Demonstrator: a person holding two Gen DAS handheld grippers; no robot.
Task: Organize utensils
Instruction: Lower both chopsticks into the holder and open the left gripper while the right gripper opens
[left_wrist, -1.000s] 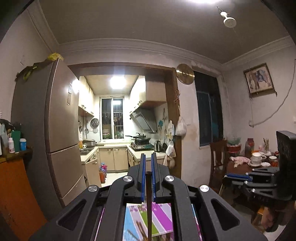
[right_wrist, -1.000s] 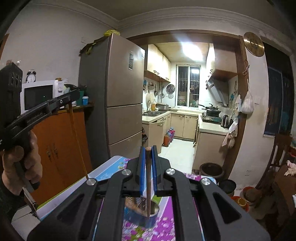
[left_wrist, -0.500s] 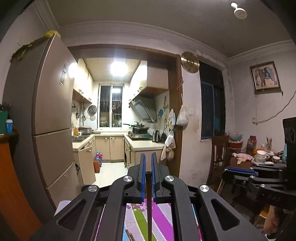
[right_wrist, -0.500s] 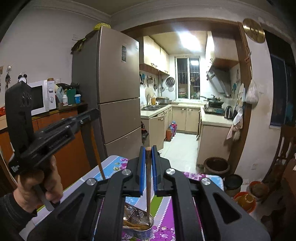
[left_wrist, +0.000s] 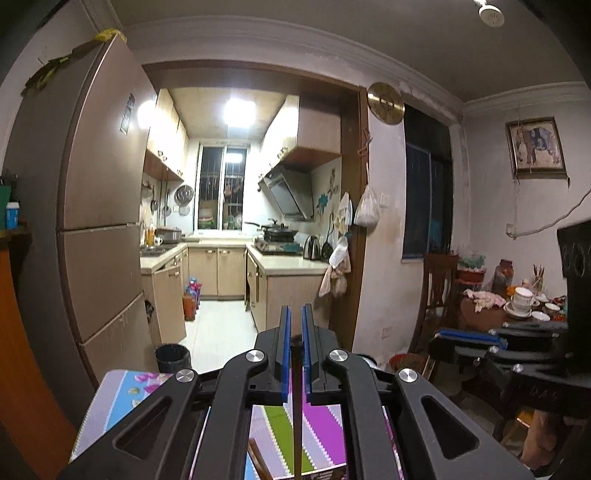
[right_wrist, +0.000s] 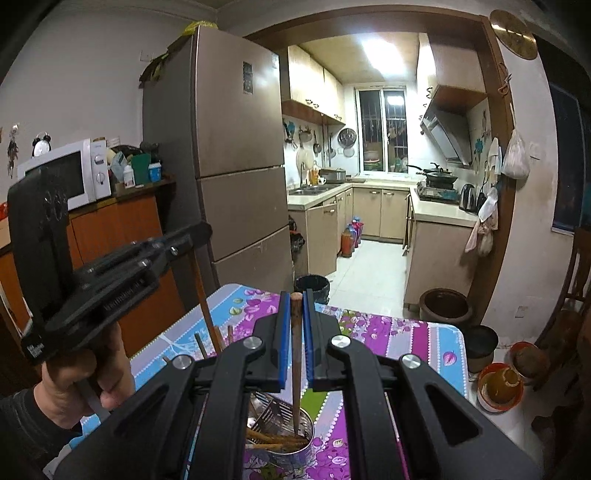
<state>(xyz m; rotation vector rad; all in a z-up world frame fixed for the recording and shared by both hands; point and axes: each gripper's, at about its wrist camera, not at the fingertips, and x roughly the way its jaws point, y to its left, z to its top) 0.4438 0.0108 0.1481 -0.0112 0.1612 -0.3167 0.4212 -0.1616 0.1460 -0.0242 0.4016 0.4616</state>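
Observation:
My right gripper is shut on a brown wooden chopstick that hangs point down into a round metal utensil holder on the flowered tablecloth. The holder contains more chopsticks and a metal slotted utensil. My left gripper is shut on a thin dark chopstick hanging down over the tablecloth. In the right wrist view the left gripper is at the left, its chopstick slanting down toward the holder.
A fridge and an orange cabinet with a microwave stand left. The kitchen doorway is ahead. A black bin, clay pots and a cluttered side table are around the table.
Both grippers have tilted lower, so more of the table shows. The left gripper and its chopstick have come down toward the holder. The right chopstick's tip has gone lower into the holder.

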